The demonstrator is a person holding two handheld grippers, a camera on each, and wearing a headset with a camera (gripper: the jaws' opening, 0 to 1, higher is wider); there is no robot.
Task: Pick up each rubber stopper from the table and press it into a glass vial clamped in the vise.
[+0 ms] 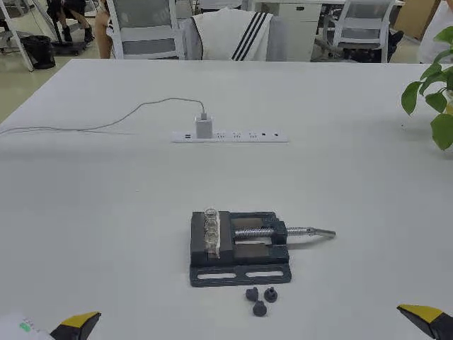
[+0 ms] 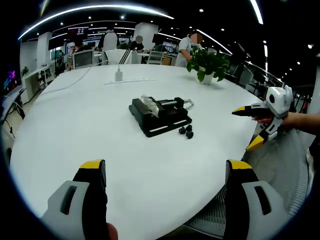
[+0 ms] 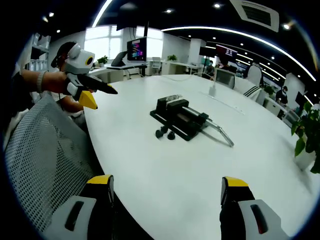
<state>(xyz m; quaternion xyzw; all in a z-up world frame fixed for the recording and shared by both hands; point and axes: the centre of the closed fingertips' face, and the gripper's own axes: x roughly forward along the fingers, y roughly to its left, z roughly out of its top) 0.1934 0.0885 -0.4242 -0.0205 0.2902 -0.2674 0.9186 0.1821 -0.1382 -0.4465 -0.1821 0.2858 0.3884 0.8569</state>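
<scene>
Three rubber stoppers (image 1: 260, 299) lie on the white table (image 1: 106, 212) just before the black vise (image 1: 241, 273), which clamps a row of glass vials (image 1: 211, 230); left gripper (image 2: 166, 167) and right gripper (image 3: 166, 181) hover near the table edge, fingers (image 2: 92, 170) wide, both empty.

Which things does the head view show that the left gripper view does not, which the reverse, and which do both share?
The head view adds a dark bin on the floor beyond the table's far left corner.

The left gripper view adds the hand holding the right gripper, jaws apart, and a grey mesh chair seat.

Both share the white table, the black vise clamping glass vials, three rubber stoppers lying beside it, the white charger and the potted plant.
</scene>
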